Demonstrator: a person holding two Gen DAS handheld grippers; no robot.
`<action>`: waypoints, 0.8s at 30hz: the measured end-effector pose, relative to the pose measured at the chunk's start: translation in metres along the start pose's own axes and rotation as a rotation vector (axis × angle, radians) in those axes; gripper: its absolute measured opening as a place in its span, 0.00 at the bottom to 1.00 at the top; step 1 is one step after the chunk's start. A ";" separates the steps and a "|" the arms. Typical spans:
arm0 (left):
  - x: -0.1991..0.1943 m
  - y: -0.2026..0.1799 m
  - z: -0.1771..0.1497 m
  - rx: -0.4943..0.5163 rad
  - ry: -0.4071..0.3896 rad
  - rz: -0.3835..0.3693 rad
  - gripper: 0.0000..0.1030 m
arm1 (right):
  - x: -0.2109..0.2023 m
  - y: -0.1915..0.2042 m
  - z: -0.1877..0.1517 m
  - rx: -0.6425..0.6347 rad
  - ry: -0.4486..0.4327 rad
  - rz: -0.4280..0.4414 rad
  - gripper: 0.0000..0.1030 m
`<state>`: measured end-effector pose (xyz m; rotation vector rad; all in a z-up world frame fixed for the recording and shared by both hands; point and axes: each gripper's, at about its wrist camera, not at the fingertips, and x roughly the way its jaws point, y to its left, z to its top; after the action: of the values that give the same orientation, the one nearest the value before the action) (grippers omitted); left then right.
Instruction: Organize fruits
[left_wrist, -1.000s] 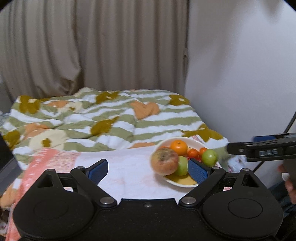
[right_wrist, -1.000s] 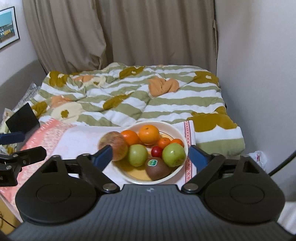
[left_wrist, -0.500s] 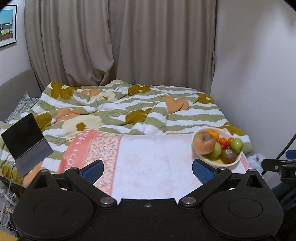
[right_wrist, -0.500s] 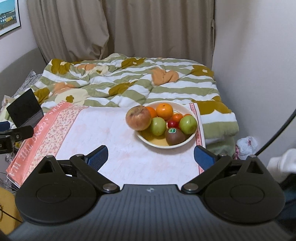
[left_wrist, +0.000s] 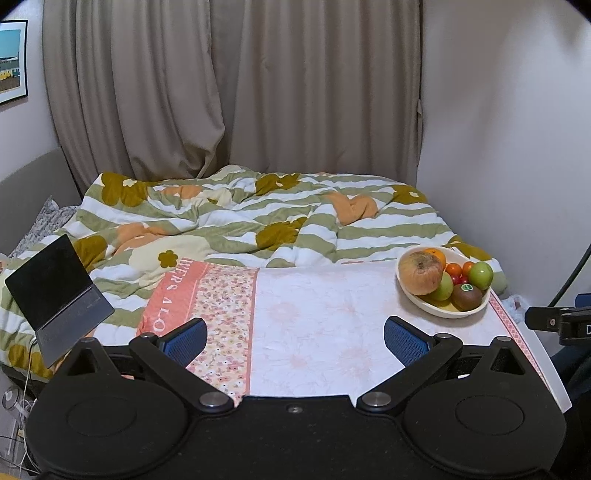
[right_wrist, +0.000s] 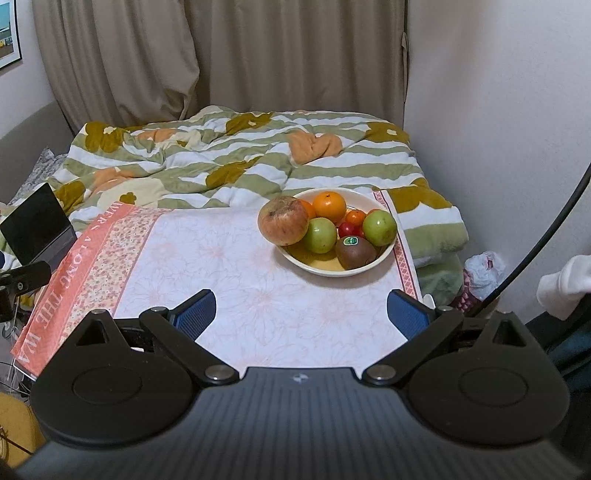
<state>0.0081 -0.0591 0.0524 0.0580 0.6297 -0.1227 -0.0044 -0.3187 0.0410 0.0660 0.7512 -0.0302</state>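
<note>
A table (right_wrist: 428, 297) carries a floral cloth (right_wrist: 236, 280) bearing 1 fruit bowl (right_wrist: 364, 199).

Beige-grey curtains (left_wrist: 221, 92) hang floor-length across the back wall, closed, folds bunched toward the left. Plain white wall (left_wrist: 509, 147) on the right, meeting the curtains at a corner. Framed picture (left_wrist: 11, 61) on the left wall, partly cut off by the view's edge. Bed covered with a rumpled green-and-white striped duvet (right_wrist: 240, 162) with olive and orange flower shapes. Open laptop (left_wrist: 59, 291), screen dark, sits at the bed's left side. Crumpled plastic bag (right_wrist: 484, 269) lies low by the right wall. Lighting dim, even, indoor.
</note>
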 end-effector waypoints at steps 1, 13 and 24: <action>0.000 0.000 0.000 0.000 -0.002 0.000 1.00 | 0.000 0.001 -0.001 0.000 -0.001 0.000 1.00; -0.001 0.001 0.000 -0.006 -0.002 -0.002 1.00 | 0.000 0.000 -0.002 0.005 0.005 -0.003 1.00; 0.001 0.000 0.004 -0.010 0.001 0.000 1.00 | 0.003 -0.001 -0.001 0.003 0.008 -0.002 1.00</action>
<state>0.0114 -0.0596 0.0546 0.0485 0.6315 -0.1201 -0.0028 -0.3201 0.0386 0.0678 0.7598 -0.0329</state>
